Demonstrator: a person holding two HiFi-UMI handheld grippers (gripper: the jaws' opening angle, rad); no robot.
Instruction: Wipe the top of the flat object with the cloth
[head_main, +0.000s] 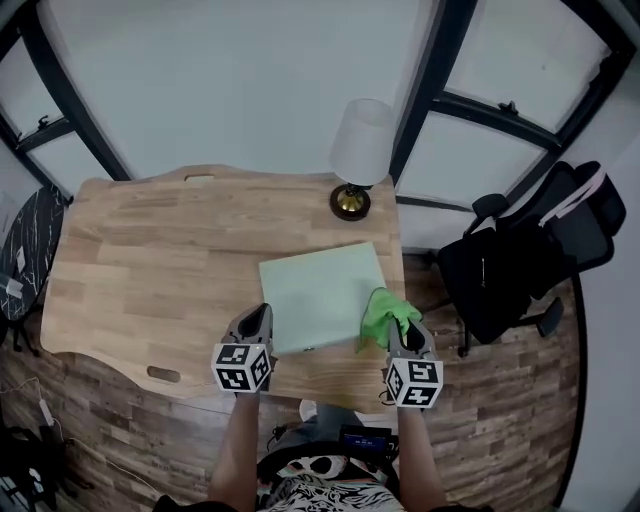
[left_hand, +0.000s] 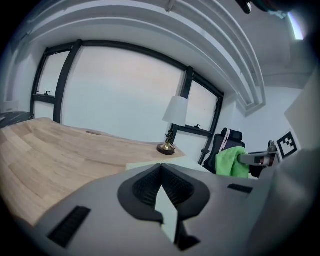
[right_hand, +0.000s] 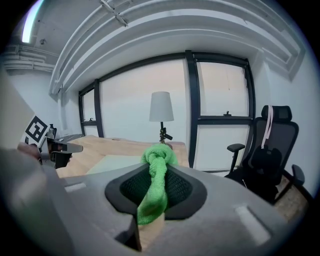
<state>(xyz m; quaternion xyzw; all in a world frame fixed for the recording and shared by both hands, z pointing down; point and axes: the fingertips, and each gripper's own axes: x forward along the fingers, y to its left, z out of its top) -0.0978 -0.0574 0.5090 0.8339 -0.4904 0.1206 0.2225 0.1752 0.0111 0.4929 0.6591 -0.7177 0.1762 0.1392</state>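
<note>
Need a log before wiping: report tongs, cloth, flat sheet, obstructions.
Left tongs shut, empty. Right tongs shut on green cloth, by right edge of flat sheet. Lamp beyond sheet, off it.

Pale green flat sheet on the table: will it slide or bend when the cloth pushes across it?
Probably stiff: the sheet lies flat, edges straight, no curl. It looks thin and light, loose on the smooth wooden table, so a sideways wipe may slide it. Its right edge is near the table's right edge; a rightward push might overhang it.

Left tongs (head_main: 261, 314) shut, empty; right tongs (head_main: 399, 328) clamped on the green cloth (head_main: 383, 308)
</note>
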